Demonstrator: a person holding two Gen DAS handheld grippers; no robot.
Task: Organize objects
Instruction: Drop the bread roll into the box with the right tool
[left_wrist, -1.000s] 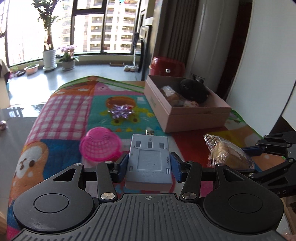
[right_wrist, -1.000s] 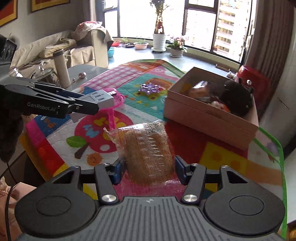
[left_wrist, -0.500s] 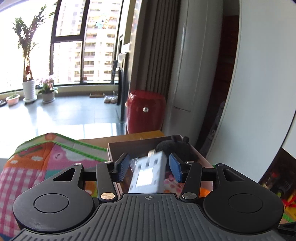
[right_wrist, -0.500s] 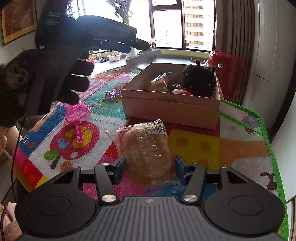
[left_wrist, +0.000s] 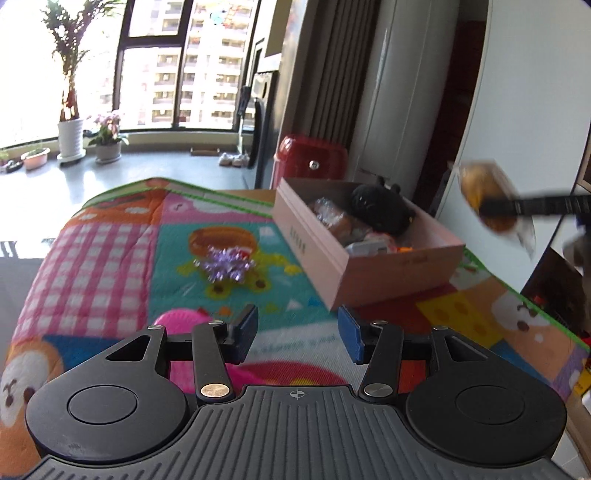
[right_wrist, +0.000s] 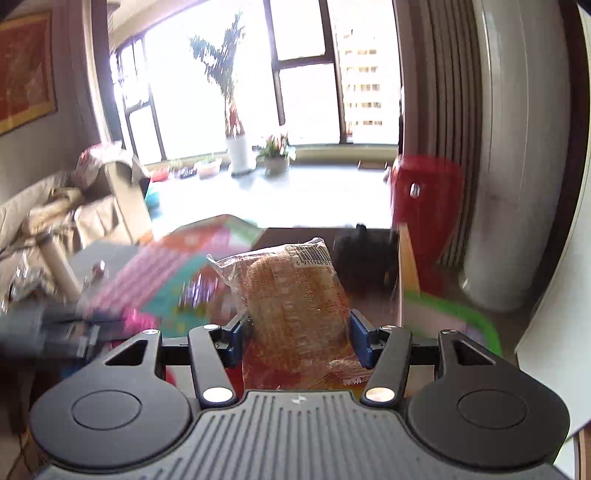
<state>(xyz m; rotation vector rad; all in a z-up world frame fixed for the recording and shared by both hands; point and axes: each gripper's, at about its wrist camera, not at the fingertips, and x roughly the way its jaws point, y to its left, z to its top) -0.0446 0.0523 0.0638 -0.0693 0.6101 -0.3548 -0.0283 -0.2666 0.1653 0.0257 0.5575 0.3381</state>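
While the wrapped bread (right_wrist: 295, 295) is gripped across its width by the right gripper (right_wrist: 295, 334), its long axis pointing forward, it is carried in the air just right of the pink cardboard box (left_wrist: 402, 269), so the right hand is judged nearer. Nothing is held by the left gripper (left_wrist: 297, 332), its jaws standing wide apart above the play mat (left_wrist: 110, 243). One bread is held; one purple bow (left_wrist: 225, 264) lies loose.

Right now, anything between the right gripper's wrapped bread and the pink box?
Nothing visible. The right gripper holds the clear-wrapped brown bread in the air beside the open pink cardboard box; the black plush toy fills its far end.
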